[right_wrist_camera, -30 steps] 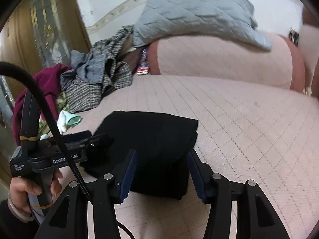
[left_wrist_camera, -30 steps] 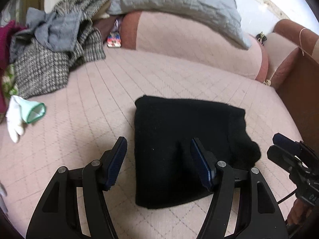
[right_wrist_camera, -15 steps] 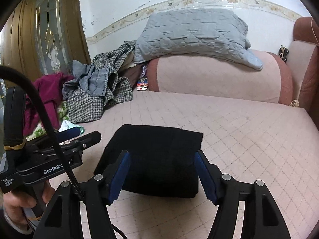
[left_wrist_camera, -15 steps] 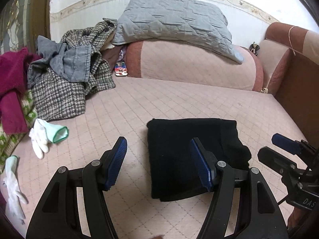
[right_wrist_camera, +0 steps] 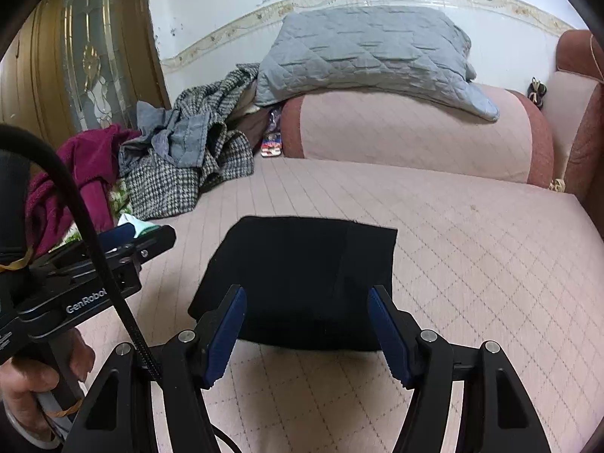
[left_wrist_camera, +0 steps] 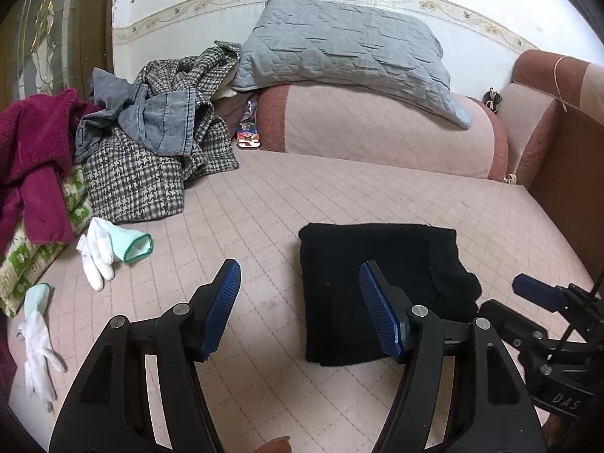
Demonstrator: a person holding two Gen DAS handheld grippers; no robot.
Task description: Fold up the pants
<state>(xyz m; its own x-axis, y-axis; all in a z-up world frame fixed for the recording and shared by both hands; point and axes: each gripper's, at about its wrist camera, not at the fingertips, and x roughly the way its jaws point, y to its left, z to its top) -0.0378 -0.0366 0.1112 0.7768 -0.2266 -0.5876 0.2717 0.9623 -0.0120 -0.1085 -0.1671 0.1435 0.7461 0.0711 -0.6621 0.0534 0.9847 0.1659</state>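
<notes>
The pink quilted sofa seat [left_wrist_camera: 339,188] fills most of what I see, and the black pants [left_wrist_camera: 377,287] lie on it as a compact, squared-off bundle, near its front and towards my right side, touching nothing but the cushion. I judge the folding itself to be done or all but done: the bundle has straight edges on three sides, though the right edge looks lumpy in the left wrist view, where a fold of cloth bulges out. My left gripper [left_wrist_camera: 300,305] is released, fingers spread wide and holding nothing, with its right finger above the near left part of the bundle. My right gripper [right_wrist_camera: 306,324] is likewise spread and empty, hovering just in front of the bundle's near edge, the pants [right_wrist_camera: 302,275] showing between its fingers. If anything is left, I think it calls for tucking that bulging edge flat with a light press, or simply backing both grippers away. At the back, a grey quilted cushion [left_wrist_camera: 339,49] rests on the bolster, a heap of clothes [left_wrist_camera: 151,143] sits at the left, and white gloves [left_wrist_camera: 100,253] lie near it. As for writing, "GenRobo" reads on the left gripper's body [right_wrist_camera: 87,296] in the right wrist view, and "DAS" on the right gripper's body [left_wrist_camera: 564,402] in the left wrist view; the rest is cut off.
</notes>
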